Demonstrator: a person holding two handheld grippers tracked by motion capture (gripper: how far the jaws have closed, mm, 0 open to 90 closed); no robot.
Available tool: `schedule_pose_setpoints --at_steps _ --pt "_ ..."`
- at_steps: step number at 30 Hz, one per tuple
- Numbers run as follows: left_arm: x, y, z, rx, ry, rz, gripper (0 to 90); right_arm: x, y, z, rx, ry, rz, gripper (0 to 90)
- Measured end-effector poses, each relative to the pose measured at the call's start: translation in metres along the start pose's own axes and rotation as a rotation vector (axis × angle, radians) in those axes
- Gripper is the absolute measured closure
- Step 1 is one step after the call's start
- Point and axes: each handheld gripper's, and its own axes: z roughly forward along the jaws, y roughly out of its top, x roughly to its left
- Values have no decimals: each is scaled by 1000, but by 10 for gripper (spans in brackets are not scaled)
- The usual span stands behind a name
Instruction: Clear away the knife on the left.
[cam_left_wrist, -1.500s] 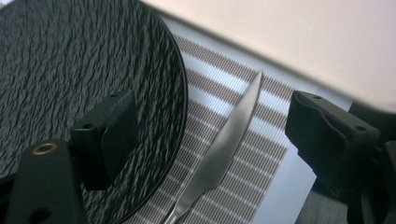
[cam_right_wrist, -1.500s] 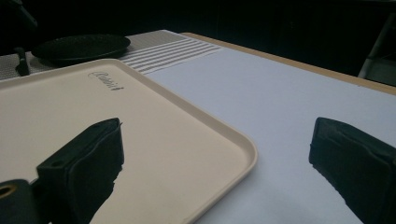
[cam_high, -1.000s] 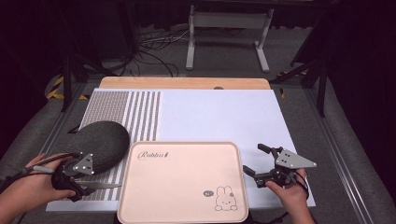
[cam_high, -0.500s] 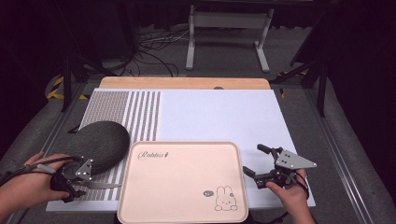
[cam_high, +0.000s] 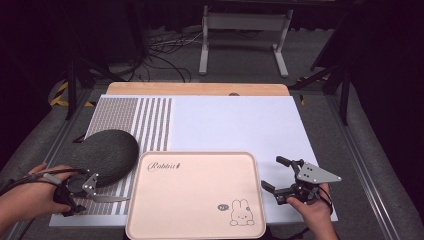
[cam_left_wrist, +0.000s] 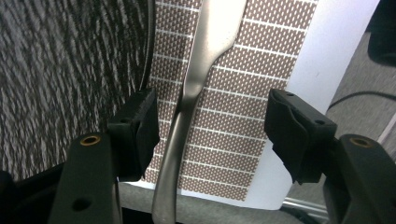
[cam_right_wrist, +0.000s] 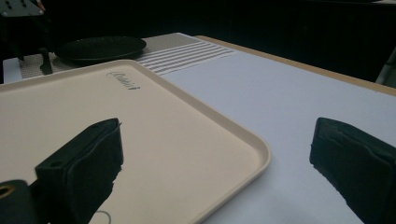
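- Your left gripper (cam_high: 75, 192) sits at the near left corner of the table, jaws spread wide, with your left hand (cam_high: 30, 192) behind it.
- In the left gripper view a metal utensil handle (cam_left_wrist: 187, 112) runs up between those jaws, lying on the brown-striped mat (cam_left_wrist: 233, 140); it is close to the left jaw, but you are not clamping it. Whether it touches that jaw cannot be told.
- The dark woven round mat (cam_high: 105, 155) lies just beside that gripper, over the striped mat.
- The cream tray (cam_high: 195, 200), printed with "Rabbit" and a small rabbit, rests at the near middle of the white table cover (cam_high: 235, 125).
- Your right gripper (cam_high: 280, 175) hovers just off the tray's right edge, jaws wide apart and holding nothing; in the right gripper view the tray's corner (cam_right_wrist: 252, 154) lies between them.
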Motion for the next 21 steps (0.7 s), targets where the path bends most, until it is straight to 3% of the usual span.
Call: schedule_pose_setpoints --at_steps 6,14,18,21 --pt "3 -1 5 32 6 78 461 1 -1 -3 0 -2 1 35" --pt "8 -3 11 48 -28 99 521 2 -3 -6 4 -5 -1 37" --pt "12 -3 10 41 -30 108 613 3 -4 -8 6 3 2 39" --pt "14 -1 11 76 -26 136 676 3 -4 -8 9 8 0 41"
